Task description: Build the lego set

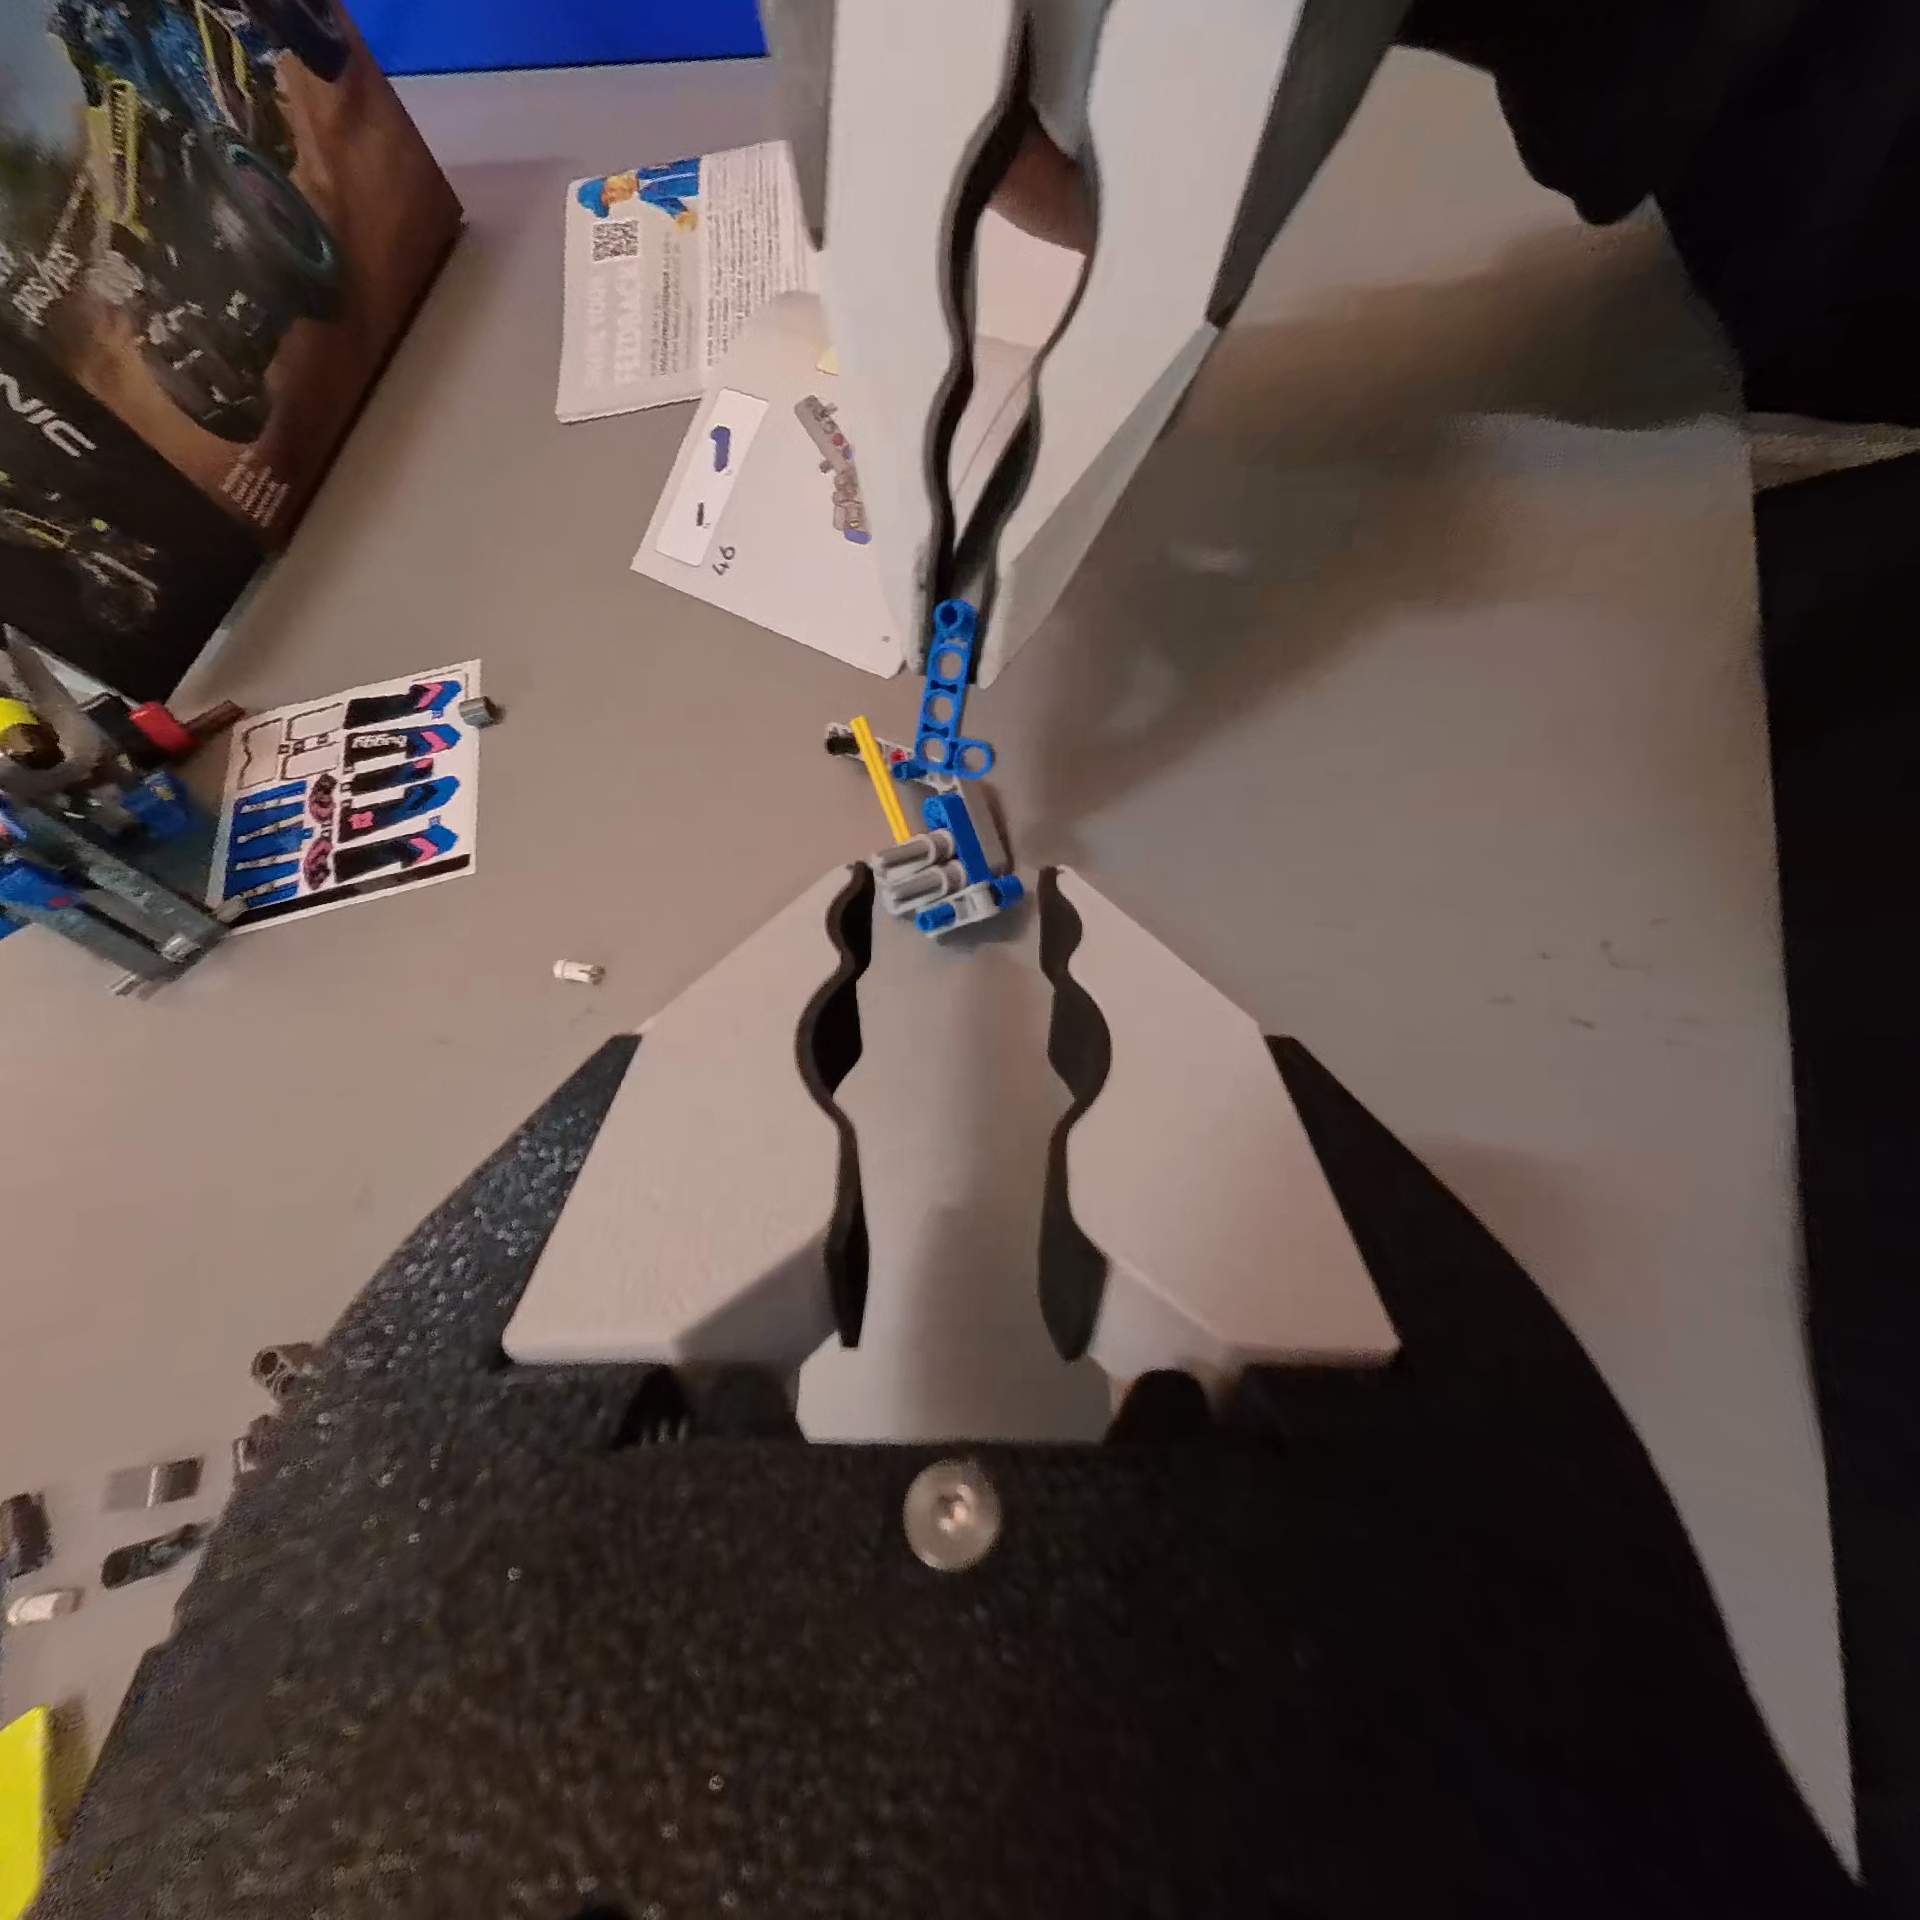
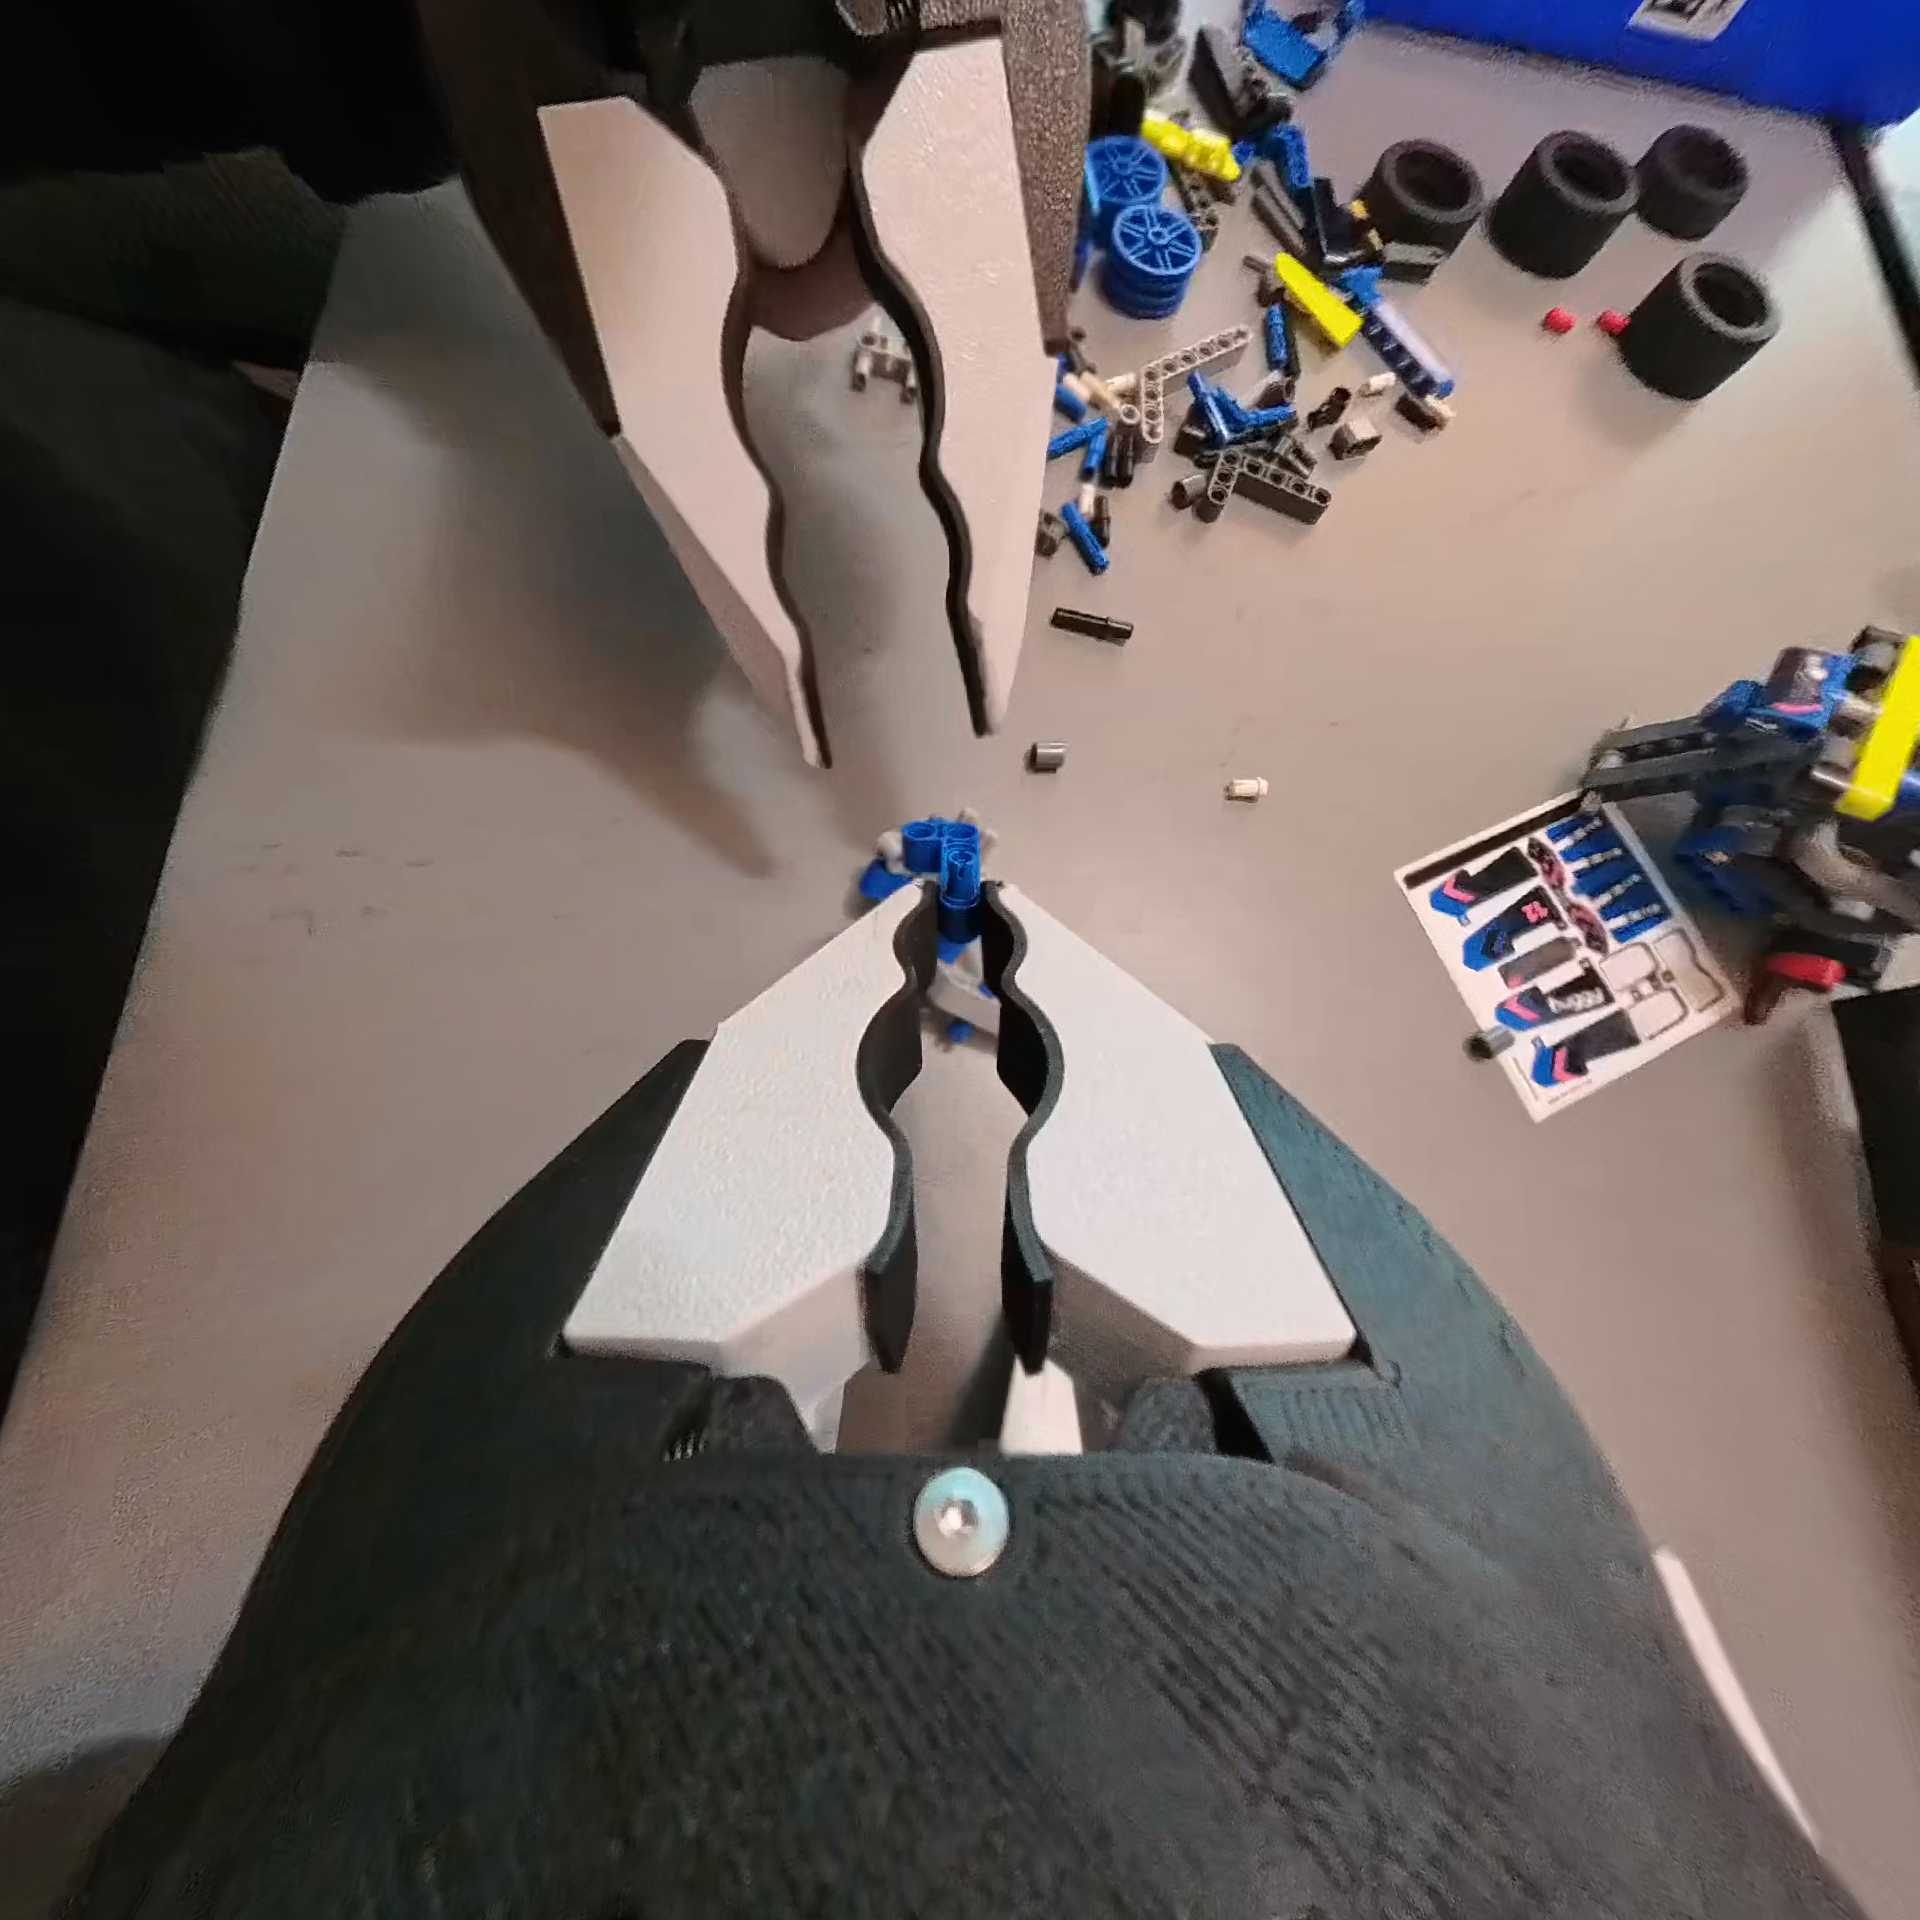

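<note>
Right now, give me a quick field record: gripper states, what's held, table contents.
left gripper: open, empty, fingertips beside the small assembly
right gripper: shut on blue beam
small assembly: blue and grey parts with a yellow axle, joined to the beam
sticker sheet: flat on table
loose parts pile: far side, right wrist view
tyres: four, black
partly built model: by sticker sheet

You're at a hobby-style workbench: plain grey tabletop (image 2: 1351, 665), loose bricks (image 2: 1226, 416), sticker sheet (image 1: 348, 795), set box (image 1: 177, 291).
</note>
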A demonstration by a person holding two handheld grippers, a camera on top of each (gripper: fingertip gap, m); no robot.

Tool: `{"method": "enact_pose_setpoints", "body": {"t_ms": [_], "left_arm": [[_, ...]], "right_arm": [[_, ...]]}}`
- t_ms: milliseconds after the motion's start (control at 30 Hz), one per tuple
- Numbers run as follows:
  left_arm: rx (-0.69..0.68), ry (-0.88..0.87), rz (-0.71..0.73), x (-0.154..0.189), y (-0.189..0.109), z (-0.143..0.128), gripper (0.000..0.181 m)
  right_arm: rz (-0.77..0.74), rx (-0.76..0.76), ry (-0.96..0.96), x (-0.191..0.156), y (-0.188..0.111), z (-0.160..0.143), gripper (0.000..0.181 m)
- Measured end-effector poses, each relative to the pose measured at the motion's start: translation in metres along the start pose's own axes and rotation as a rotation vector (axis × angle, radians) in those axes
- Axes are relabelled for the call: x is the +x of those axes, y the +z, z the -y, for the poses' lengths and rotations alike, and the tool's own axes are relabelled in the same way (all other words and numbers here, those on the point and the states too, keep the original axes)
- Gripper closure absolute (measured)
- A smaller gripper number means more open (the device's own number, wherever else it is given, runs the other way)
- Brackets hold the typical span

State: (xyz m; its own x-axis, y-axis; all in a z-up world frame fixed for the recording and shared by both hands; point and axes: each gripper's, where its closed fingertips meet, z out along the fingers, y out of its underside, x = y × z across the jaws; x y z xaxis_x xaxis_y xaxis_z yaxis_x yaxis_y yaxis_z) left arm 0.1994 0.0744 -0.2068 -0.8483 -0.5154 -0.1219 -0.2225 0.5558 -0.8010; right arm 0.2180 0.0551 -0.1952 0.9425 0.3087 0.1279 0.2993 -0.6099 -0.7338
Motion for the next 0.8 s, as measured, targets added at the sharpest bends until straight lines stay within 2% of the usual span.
{"method": "enact_pose_setpoints", "body": {"t_ms": [267, 400, 600, 800], "left_arm": [[0.007, -0.023, 0.035, -0.015, 0.004, -0.005, 0.146], [-0.003, 0.006, 0.063, -0.013, 0.008, -0.012, 0.143], [0.013, -0.005, 0.069, -0.01, 0.011, -0.016, 0.146], [0.038, -0.08, -0.017, -0.008, 0.013, -0.014, 0.15]], "right_arm": [[0.279, -0.13, 0.166, 0.011, 0.027, 0.005, 0.176], [0.339, -0.227, 0.24, 0.014, 0.035, -0.004, 0.176], [0.432, -0.254, 0.289, 0.006, 0.04, -0.004, 0.176], [0.509, -0.253, 0.301, 0.0, 0.039, -0.006, 0.176]]}}
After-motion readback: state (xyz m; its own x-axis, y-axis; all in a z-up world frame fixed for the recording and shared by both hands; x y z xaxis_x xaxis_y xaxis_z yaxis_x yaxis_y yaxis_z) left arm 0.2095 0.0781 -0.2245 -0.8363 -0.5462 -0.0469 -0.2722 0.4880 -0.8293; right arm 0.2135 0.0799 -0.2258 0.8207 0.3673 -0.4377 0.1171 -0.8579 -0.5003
